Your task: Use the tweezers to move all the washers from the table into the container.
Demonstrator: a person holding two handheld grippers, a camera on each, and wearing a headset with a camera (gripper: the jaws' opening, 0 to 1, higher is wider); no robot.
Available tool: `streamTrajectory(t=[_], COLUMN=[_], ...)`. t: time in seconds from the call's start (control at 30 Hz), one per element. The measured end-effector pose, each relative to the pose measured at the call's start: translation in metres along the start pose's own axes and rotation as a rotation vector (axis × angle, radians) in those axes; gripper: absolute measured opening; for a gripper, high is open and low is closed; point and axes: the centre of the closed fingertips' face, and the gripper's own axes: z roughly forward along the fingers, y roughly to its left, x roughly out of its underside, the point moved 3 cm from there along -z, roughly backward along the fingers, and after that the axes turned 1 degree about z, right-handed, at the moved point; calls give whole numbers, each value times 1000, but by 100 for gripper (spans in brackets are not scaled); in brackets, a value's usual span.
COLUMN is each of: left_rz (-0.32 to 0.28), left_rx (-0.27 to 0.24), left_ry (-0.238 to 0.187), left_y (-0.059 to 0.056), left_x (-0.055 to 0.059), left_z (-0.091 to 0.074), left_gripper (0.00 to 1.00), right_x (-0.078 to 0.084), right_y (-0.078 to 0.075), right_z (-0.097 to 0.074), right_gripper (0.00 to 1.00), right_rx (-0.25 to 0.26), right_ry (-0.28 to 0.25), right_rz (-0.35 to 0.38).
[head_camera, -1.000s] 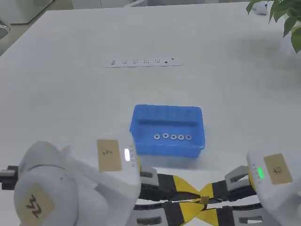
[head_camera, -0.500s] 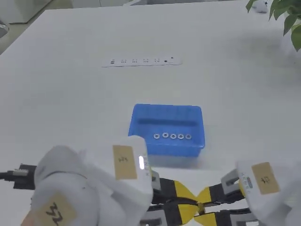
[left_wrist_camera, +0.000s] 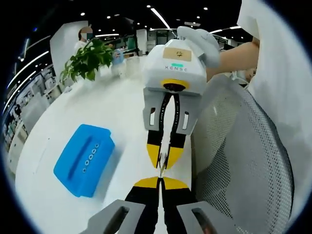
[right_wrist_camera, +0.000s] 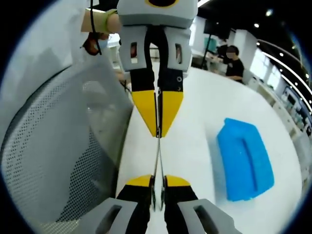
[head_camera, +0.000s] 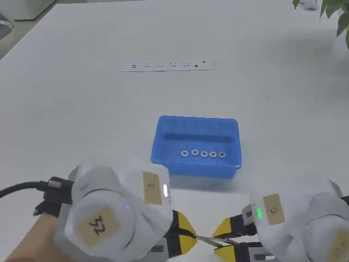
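Left gripper (head_camera: 188, 242) shifted, pinching slim tweezers (head_camera: 210, 239)

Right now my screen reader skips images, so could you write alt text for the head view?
A blue container on a white table holds five washers in a row. Nearer the camera, the left gripper and right gripper face each other, both shut on one pair of tweezers between them. A white power strip lies farther back.

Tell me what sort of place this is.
Probably an open-plan office or lab: a white table with a socket strip, a mesh office chair, a potted plant and ceiling lights.
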Motion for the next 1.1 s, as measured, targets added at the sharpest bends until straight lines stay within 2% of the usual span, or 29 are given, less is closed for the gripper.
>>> streamTrajectory(t=[0.03,0.13,0.2,0.27,0.3,0.4,0.5,0.63,0.73,0.77,0.83,1.0,1.03,1.07,1.1], left_rz=[-4,-26,-36,-32,-36,-30,-52,-44,-69,-60,-91,-97,-128,-175,-190], left_rx=[3,12,24,39,47,64,90,99,137,134,147,153,150,152,131], left_ry=[6,36,73,116,135,180,232,286,341,331,361,380,373,349,325], left_y=[1,3,3,3,3,3,4,5,2,4,2,0,-1,-4,-4], left_x=[3,13,23,34,38,48,56,60,64,61,62,60,60,58,58], left_z=[0,3,7,11,13,22,29,35,37,37,35,35,34,34,33], left_gripper=[0,0,0,0,0,0,0,0,0,0,0,0,1,5,7], right_x=[0,2,3,6,8,14,23,28,31,32,35,38,39,40,42], right_y=[0,0,-1,-1,-1,-5,-5,-3,-3,-2,-3,-2,-3,-4,-3], right_z=[0,-3,-12,-26,-35,-59,-85,-112,-131,-134,-142,-151,-153,-153,-153], right_gripper=[10,30,33,38,42,56,62,63,65,66,66,67,67,68,68], right_rx=[4,31,65,101,129,230,319,399,468,479,511,568,589,596,598], right_ry=[-11,-64,-92,-129,-152,-190,-197,-227,-254,-262,-279,-292,-287,-282,-276], right_rz=[17,117,141,201,240,294,349,392,423,433,449,472,481,490,511])
